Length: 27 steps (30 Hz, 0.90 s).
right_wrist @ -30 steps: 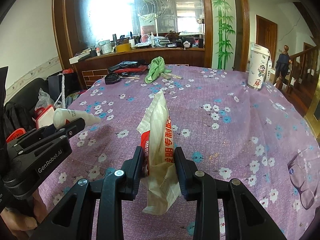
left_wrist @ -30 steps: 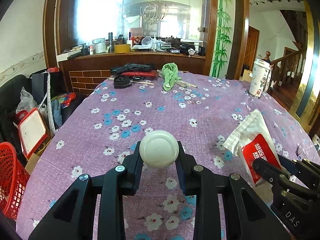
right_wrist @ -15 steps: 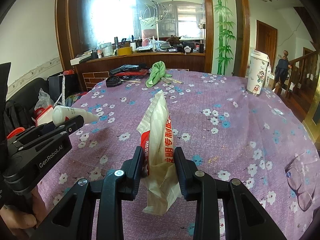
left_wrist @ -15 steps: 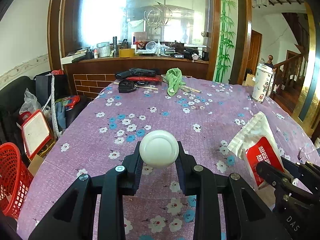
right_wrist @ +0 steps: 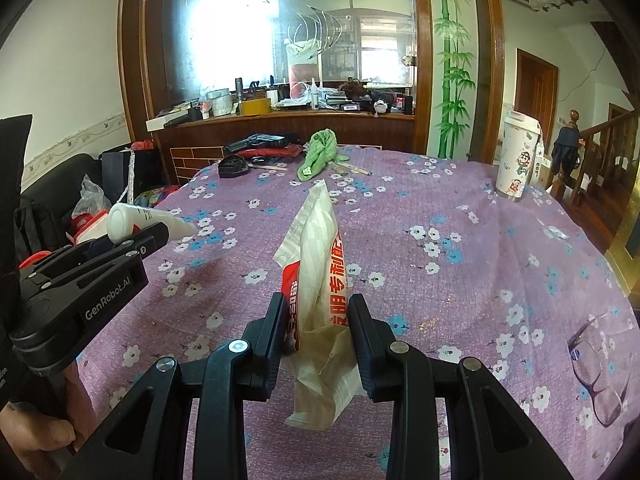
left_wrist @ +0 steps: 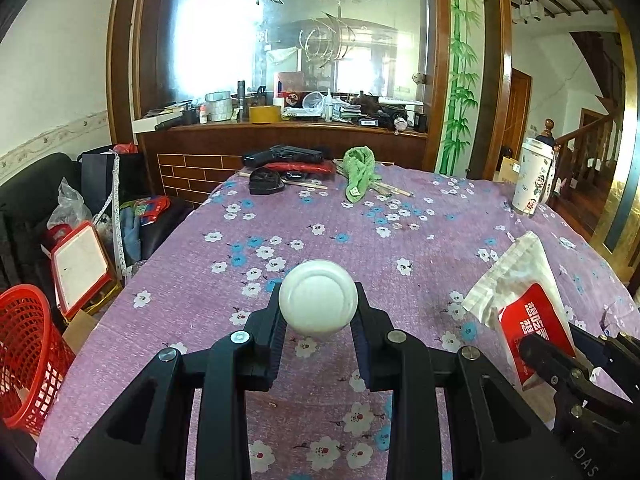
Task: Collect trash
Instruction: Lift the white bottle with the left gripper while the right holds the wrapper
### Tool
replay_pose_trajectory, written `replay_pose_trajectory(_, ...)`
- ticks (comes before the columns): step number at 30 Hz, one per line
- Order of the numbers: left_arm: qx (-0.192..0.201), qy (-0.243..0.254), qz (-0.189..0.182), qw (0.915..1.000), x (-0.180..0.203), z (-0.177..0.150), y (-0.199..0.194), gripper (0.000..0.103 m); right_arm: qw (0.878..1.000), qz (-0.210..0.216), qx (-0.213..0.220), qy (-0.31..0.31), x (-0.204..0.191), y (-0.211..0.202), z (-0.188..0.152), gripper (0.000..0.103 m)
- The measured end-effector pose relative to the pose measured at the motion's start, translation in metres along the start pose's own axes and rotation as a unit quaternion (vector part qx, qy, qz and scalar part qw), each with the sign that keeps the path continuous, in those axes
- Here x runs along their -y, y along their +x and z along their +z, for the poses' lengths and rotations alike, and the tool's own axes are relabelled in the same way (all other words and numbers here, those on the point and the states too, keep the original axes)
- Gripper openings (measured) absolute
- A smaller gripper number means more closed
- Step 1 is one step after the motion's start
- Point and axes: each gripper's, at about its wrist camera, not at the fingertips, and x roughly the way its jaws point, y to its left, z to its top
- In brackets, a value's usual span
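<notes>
Left gripper (left_wrist: 318, 320) fingers clamping white plastic bottle (left_wrist: 318, 302); right gripper (right_wrist: 316, 332) fingers pinching crumpled red-and-white paper wrapper (right_wrist: 316, 276). Keep both grips firm, carry toward red mesh basket (left_wrist: 24, 356).

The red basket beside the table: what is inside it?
The red basket shows only mesh wall and part of the rim; its inside is cut off by the picture's edge, so any contents cannot be seen.

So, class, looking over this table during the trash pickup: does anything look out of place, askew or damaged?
Yes. A pair of glasses lies loose near the table's right edge, easy to knock off. The wrapper in the right gripper is crumpled. A green cloth lies bunched at the far end.
</notes>
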Motion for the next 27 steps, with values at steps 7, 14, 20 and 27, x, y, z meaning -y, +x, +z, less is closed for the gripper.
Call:
replay_pose_trajectory(7, 0.005, -0.007, 0.008, 0.9999, -0.004, 0.001, -0.001, 0.029, 1.0, 0.003, 0.006, -0.009, -0.005, -0.003, -0.002, 0.034)
replay_pose_trajectory(14, 0.007, -0.013, 0.013, 0.9998, -0.007, 0.002, -0.002, 0.029, 1.0, 0.006, 0.01, -0.02, -0.01, -0.005, -0.002, 0.034)
replay_pose_trajectory(20, 0.011, -0.021, 0.021, 0.9995, -0.012, 0.003, -0.003, 0.029, 1.0, 0.008, 0.012, -0.023, -0.012, -0.006, -0.002, 0.034)
replay_pose_trajectory(27, 0.014, -0.026, 0.027, 0.9992, -0.015, 0.004, -0.003, 0.029, 0.999, 0.01, 0.013, -0.031, -0.016, -0.007, -0.003, 0.034)
